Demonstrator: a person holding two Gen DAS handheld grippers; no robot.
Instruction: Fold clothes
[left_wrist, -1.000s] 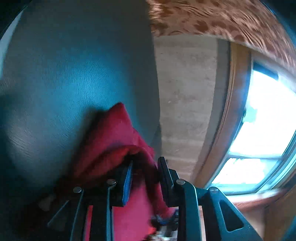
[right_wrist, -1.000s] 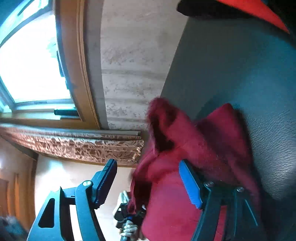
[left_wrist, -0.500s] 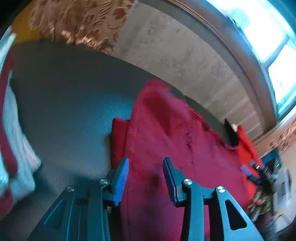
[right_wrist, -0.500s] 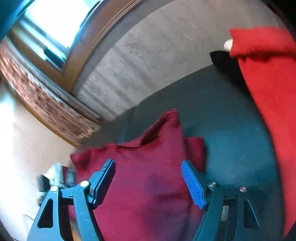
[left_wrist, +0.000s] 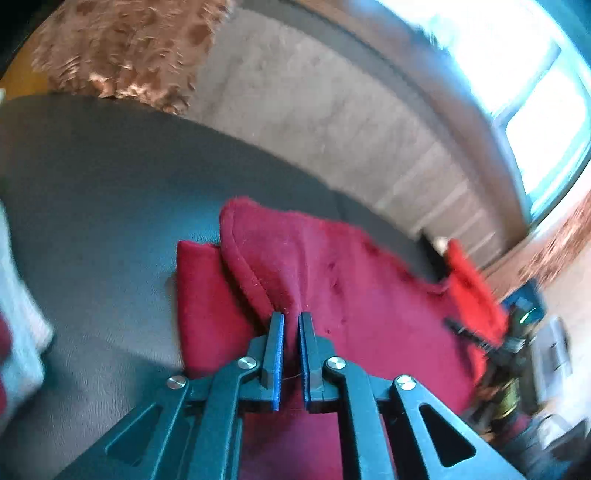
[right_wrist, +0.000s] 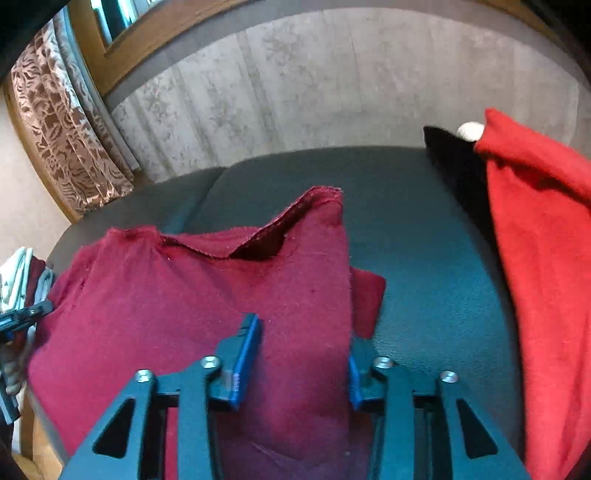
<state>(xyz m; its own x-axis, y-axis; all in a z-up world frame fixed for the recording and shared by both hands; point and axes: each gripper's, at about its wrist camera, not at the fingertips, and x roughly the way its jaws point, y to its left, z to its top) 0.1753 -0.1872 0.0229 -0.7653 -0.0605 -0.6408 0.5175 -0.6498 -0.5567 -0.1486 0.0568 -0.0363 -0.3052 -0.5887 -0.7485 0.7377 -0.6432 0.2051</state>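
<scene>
Two grippers on one dark red garment (left_wrist: 332, 280), spread across a dark grey leather-look seat (left_wrist: 96, 192). Left gripper (left_wrist: 291, 321) pinched tight on a raised fold of the dark red garment, blue pads almost meeting with only thin cloth between, having just closed. Right gripper (right_wrist: 303, 354) straddling a thicker ridge of the same cloth near the garment's right edge, jaws just narrowed and pads (right_wrist: 246, 363) against the bunched fabric on both sides. Beyond the garment, a pale streaked wall (right_wrist: 295, 88). Right of the garment, apart from it, a brighter red cloth (right_wrist: 546, 280) over something black. Left of the garment, a patterned brown curtain (right_wrist: 62, 136).
</scene>
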